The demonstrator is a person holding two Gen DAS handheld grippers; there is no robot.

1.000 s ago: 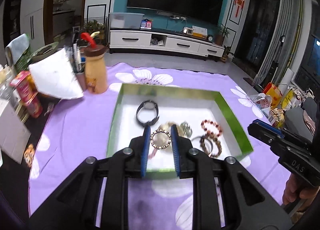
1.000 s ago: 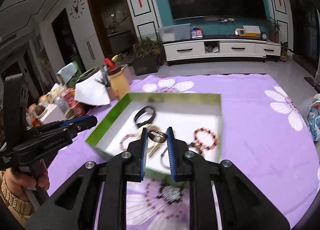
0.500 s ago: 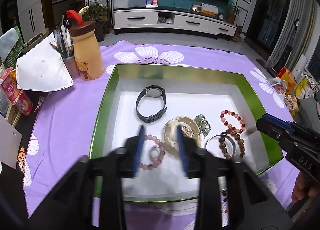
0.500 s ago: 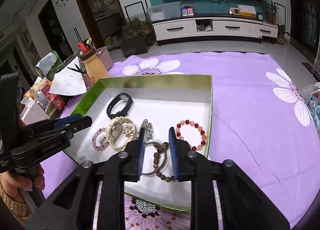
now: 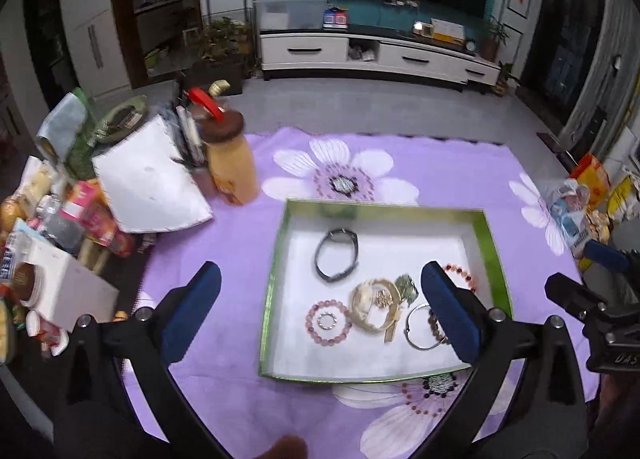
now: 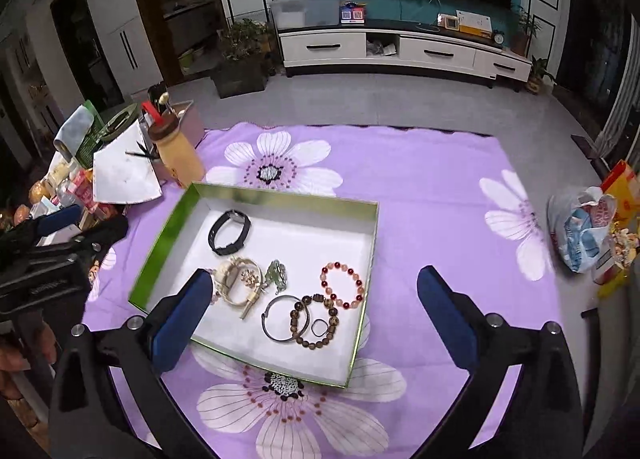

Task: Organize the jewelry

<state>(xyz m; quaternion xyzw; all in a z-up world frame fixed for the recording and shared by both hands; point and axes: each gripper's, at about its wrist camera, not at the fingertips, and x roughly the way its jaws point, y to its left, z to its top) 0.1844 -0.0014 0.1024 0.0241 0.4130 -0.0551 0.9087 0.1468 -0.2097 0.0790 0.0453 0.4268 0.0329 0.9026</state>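
Both tongs spread wide above the jewelry box

The left tongs (image 5: 320,307) and right tongs (image 6: 312,311) gape, holding nothing. The green-rimmed white cardboard box (image 6: 362,333) on the purple flowered tabletop (image 6: 432,187) holds a black wristwatch (image 6: 229,233) toward its far edge and a red bead bracelet (image 6: 343,285) beside its right edge.

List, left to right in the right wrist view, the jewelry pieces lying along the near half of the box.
Cream bangle → green pendant → silver bangle → brown bead bracelet → red bead bracelet. The small ring inside the brown bracelet and the pink bracelet behind the gripper finger are left out. All lie in the green-rimmed box.
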